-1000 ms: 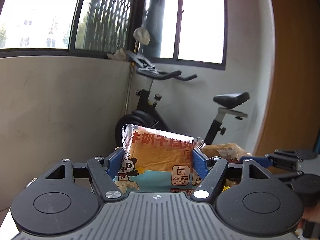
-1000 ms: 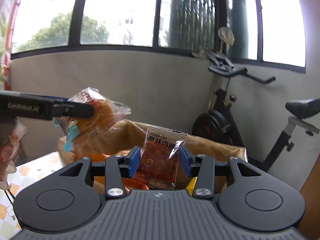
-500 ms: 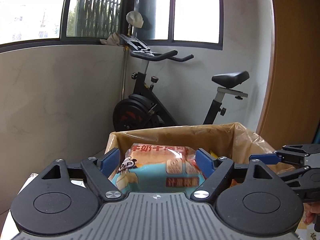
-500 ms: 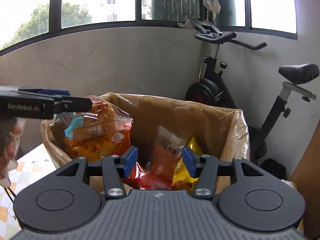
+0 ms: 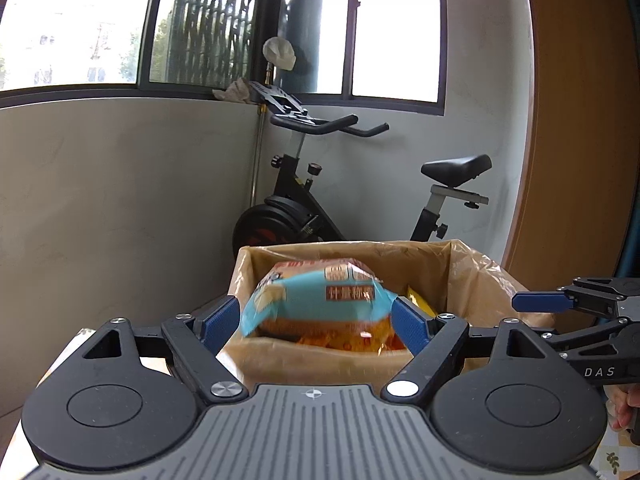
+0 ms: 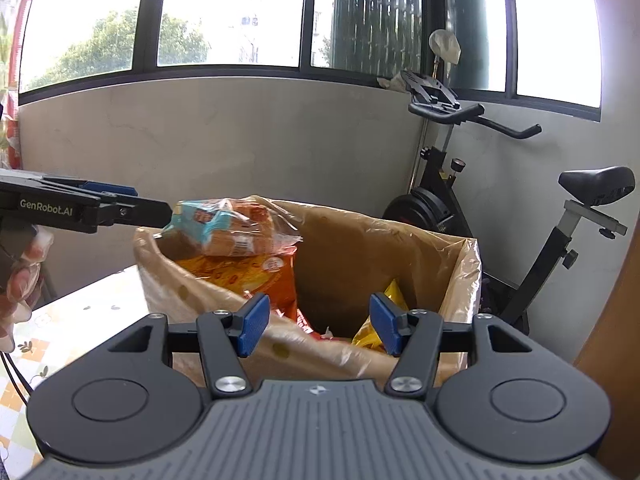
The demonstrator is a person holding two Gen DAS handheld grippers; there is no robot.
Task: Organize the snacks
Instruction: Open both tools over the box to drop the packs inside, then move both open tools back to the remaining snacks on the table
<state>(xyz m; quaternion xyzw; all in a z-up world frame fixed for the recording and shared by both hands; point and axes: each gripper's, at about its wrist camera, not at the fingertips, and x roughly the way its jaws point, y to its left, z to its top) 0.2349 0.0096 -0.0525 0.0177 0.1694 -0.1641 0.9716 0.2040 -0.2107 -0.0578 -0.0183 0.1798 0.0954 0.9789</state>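
Left wrist: left gripper (image 5: 316,322) spread wide, blurred bread pack (image 5: 316,300) loose between pads over box (image 5: 340,364). Right wrist: right gripper (image 6: 318,330) wide apart, empty, above box.

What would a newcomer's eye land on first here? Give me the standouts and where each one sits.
The blue-and-orange bread packet comes first: it sits blurred between the spread fingers of the left claw, just above the open lined cardboard box. Inside the box lie orange and yellow snack bags, with the empty, open right claw at its near rim. Behind, a black exercise bike stands against the grey wall.
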